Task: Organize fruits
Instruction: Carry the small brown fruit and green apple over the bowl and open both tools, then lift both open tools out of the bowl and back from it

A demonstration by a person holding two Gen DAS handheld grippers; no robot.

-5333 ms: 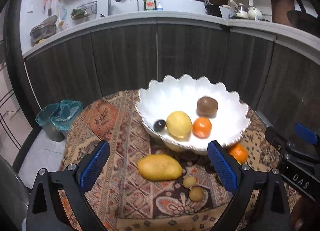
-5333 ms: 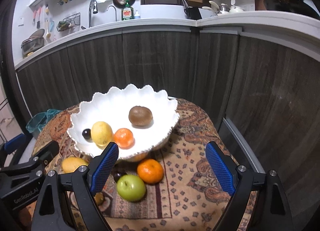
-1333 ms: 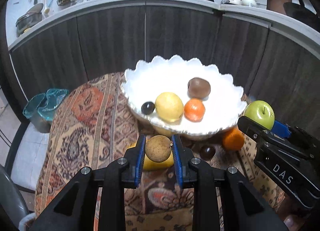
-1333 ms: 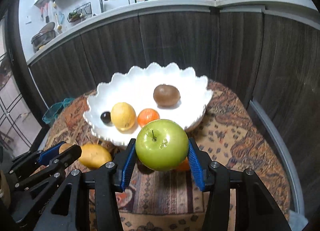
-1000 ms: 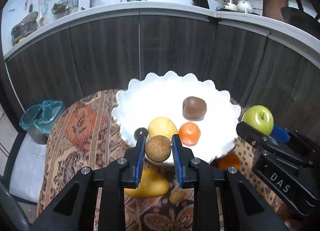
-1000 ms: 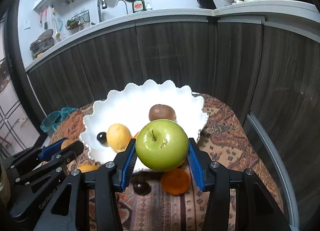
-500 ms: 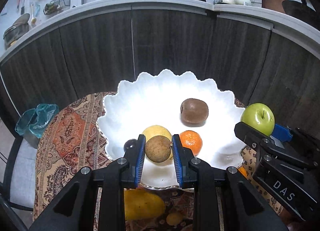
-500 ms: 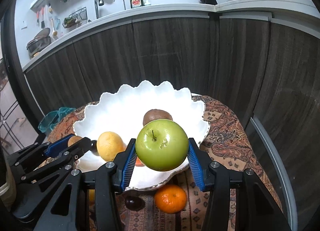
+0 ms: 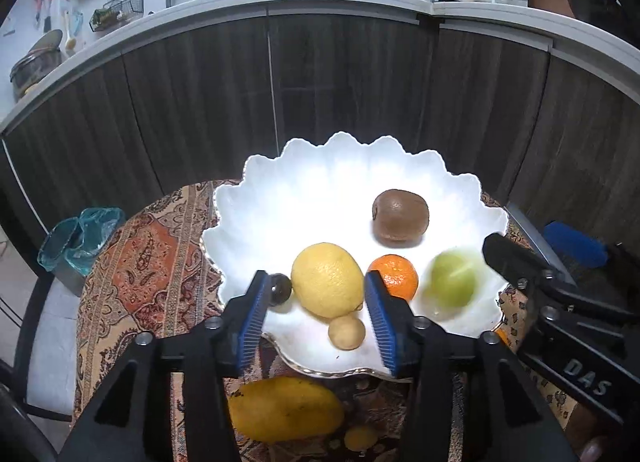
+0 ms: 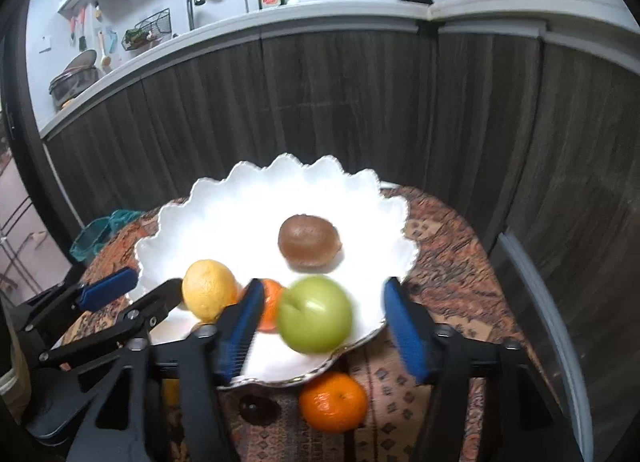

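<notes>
The white scalloped bowl (image 9: 320, 181) holds a kiwi (image 9: 400, 215), a lemon (image 9: 327, 280), a tangerine (image 9: 394, 277), a dark plum (image 9: 280, 289), a small tan fruit (image 9: 346, 332) and a blurred green apple (image 9: 452, 285). My left gripper (image 9: 314, 320) is open over the bowl's near rim, the tan fruit below it. My right gripper (image 10: 320, 324) is open, the green apple (image 10: 315, 314) blurred between its fingers over the bowl (image 10: 240, 213). A mango (image 9: 286, 410) and a small yellow fruit (image 9: 360, 438) lie on the table in front of the bowl.
The round table has a patterned cloth (image 9: 140, 262). An orange (image 10: 333, 402) and a dark plum (image 10: 258, 408) lie under the bowl's near edge. A teal-lined bin (image 9: 76, 238) stands on the floor at left. Dark cabinets (image 9: 340, 81) rise behind.
Both grippers have opened over the bowl. The small tan fruit has left my left gripper and lies in the bowl. The green apple has left my right gripper and is blurred in motion.
</notes>
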